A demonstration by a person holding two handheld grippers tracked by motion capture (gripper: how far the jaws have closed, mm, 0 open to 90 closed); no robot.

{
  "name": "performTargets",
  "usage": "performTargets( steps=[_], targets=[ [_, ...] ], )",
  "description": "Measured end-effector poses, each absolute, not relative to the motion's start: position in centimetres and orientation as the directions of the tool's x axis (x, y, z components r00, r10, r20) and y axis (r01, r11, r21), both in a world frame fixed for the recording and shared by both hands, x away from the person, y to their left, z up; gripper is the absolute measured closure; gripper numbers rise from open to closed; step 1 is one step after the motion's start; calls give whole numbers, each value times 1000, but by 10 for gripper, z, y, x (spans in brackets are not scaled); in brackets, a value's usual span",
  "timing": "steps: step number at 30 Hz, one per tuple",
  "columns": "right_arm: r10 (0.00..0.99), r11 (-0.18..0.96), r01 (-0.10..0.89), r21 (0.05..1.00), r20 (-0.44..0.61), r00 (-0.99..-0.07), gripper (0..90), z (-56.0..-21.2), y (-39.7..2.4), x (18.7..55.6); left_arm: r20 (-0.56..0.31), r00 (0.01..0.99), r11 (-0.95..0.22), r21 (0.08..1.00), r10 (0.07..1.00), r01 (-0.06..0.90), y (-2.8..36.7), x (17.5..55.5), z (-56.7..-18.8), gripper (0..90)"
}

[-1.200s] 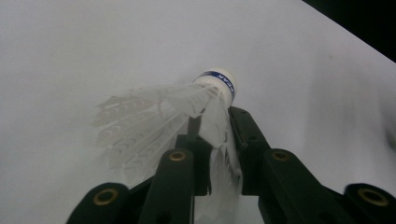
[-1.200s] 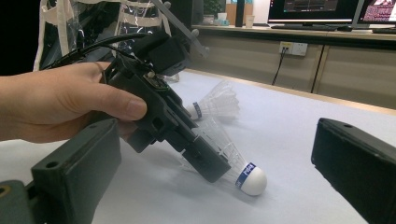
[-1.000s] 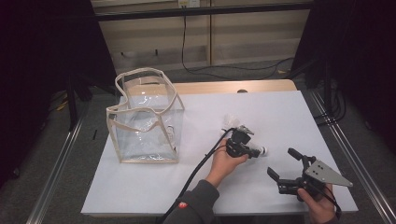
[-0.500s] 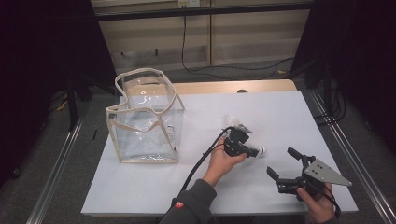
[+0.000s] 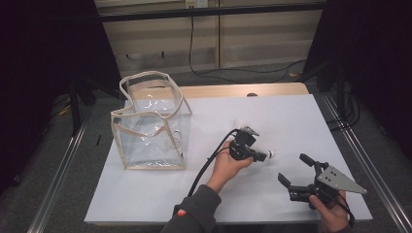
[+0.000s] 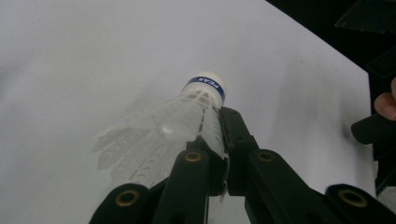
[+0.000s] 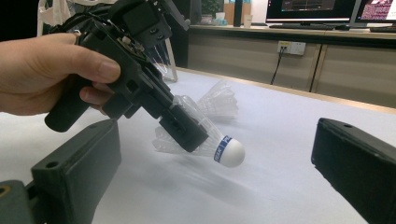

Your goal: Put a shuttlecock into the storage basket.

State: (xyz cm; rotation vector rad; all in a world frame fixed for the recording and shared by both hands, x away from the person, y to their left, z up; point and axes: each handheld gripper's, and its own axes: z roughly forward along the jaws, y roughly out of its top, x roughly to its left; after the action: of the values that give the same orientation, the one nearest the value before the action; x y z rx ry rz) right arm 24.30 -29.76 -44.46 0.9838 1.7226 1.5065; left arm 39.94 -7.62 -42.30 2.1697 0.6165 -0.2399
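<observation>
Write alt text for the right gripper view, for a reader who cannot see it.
A hand holds the left gripper shut on the feathers of a white shuttlecock, just above a white table. A second shuttlecock lies behind it. The right gripper stands open in the foreground, its black jaws wide apart.

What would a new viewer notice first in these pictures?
Probably the white shuttlecock, which the left gripper has pinched by its feathers near the middle of the white table, cork end forward. Next comes the clear bag with beige trim, standing open at the table's left. The right gripper waits at the near right edge, jaws wide apart and empty.
</observation>
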Motion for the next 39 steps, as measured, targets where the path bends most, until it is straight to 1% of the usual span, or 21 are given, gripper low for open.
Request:
performTargets(
  steps=[4, 8, 21, 26, 31, 35, 39],
  targets=[
    [858, 62, 124, 990, 10, -514, 13, -445, -299, 242, -359, 866, -530, 686, 349, 498, -74, 399, -419, 890],
    [863, 63, 128, 990, 10, -506, 13, -445, -301, 240, -377, 861, -518, 688, 343, 508, -72, 400, -416, 890],
    [855, 72, 127, 989, 5, -518, 13, -445, -297, 243, -369, 859, -518, 688, 354, 509, -57, 403, -402, 891],
    [858, 66, 129, 989, 9, -513, 13, -446, -298, 243, -379, 852, -504, 689, 362, 521, -52, 404, -399, 891],
    [857, 73, 126, 989, 2, -515, 13, -445, -299, 242, -378, 855, -508, 690, 355, 515, -51, 405, -397, 892],
    [861, 54, 124, 991, 17, -509, 13, -444, -298, 242, -380, 853, -507, 688, 357, 519, -50, 405, -395, 892],
    [855, 77, 131, 988, 2, -518, 13, -447, -297, 244, -370, 858, -509, 692, 357, 511, -48, 407, -389, 892]
  ],
)
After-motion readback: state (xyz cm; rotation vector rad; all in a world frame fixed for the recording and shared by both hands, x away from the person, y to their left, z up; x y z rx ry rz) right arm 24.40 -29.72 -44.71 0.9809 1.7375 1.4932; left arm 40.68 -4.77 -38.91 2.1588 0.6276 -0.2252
